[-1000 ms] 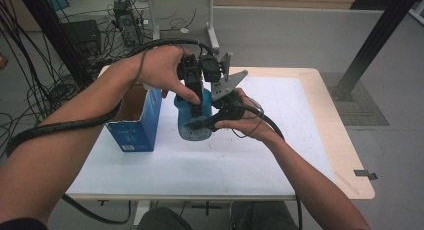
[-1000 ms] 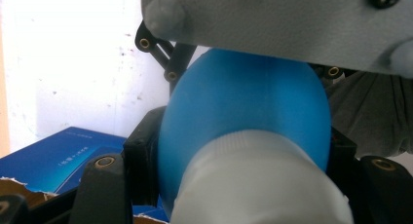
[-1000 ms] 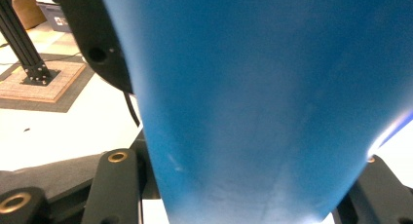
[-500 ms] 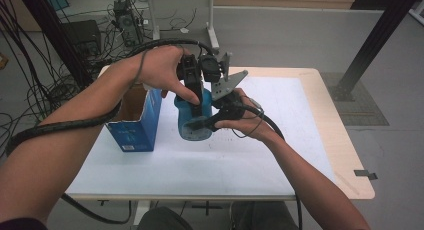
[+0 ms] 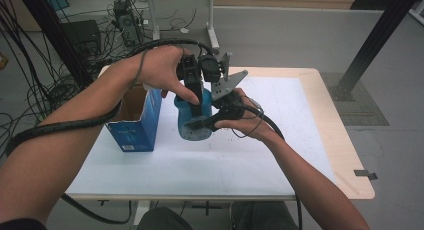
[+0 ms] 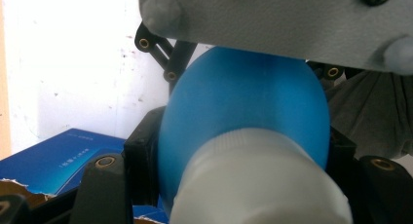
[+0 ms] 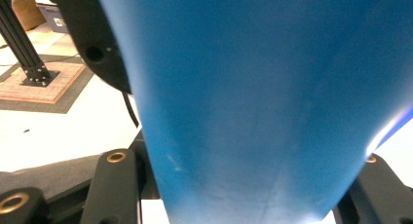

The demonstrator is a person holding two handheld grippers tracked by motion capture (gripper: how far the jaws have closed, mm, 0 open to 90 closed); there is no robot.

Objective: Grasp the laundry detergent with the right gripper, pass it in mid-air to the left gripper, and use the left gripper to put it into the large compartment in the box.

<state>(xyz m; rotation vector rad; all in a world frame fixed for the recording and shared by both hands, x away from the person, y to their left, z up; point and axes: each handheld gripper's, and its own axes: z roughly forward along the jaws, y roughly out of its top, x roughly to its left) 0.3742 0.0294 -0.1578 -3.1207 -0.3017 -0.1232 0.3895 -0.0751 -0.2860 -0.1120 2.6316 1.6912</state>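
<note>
At the centre of the high view, a blue bottle (image 5: 191,121) hangs above the white desk (image 5: 260,155), gripped by both tongs at once. Its body is smooth, matt blue plastic, rounded and bulbous, and in the left gripper view it narrows toward a white ribbed cap (image 6: 263,185) at the bottom of the frame. In the right gripper view the blue wall spans most of the frame as a plain, slightly glossy surface tapering toward the bottom.

Its long axis stands close to upright in the high view, tilted a little, the broad end toward the desk.

The left tongs (image 5: 196,92) come down from the upper left and are clamped on the upper part of the bottle; their black jaws flank the blue body on both sides in the left gripper view. The right tongs (image 5: 207,122) reach in from the right and are clamped on the lower part, jaws pressed on either side.

Just left of the bottle stands an open blue cardboard box (image 5: 134,122), rectangular, with torn brown flaps, on the desk.
</note>
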